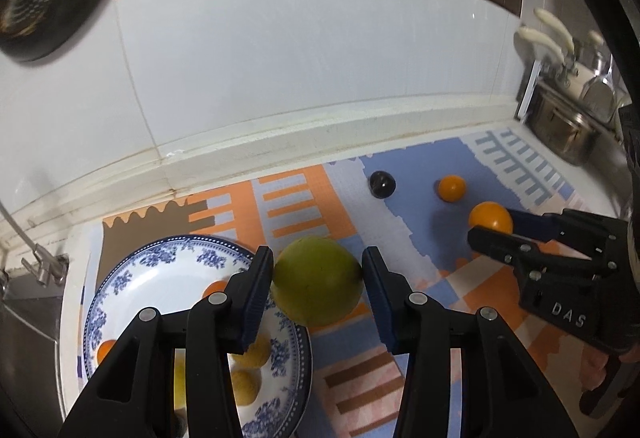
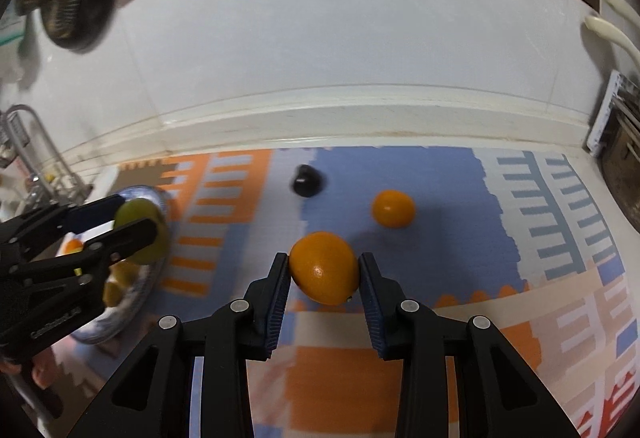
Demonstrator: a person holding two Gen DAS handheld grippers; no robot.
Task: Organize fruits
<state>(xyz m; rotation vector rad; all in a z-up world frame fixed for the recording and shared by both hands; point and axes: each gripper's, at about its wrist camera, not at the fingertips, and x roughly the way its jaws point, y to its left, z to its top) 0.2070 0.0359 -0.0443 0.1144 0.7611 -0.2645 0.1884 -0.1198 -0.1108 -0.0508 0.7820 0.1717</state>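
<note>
My left gripper point(image 1: 318, 272) is shut on a green-yellow fruit point(image 1: 316, 280), held beside the right rim of a blue-and-white plate point(image 1: 160, 258). The plate holds small orange and yellow fruits point(image 1: 246, 384). My right gripper point(image 2: 324, 270) is shut on an orange fruit point(image 2: 324, 267) over the patterned mat. It also shows in the left wrist view point(image 1: 490, 217). A second small orange point(image 2: 393, 208) and a dark round fruit point(image 2: 306, 180) lie on the mat beyond it. The left gripper with the green fruit point(image 2: 140, 222) shows at the left of the right wrist view.
A patterned mat point(image 2: 400, 358) covers the counter. A white tiled wall point(image 1: 300, 57) runs along the back. Metal pots and cream-handled utensils point(image 1: 568, 117) stand at the far right. A sink edge with a metal fitting point(image 1: 44, 270) is at the left.
</note>
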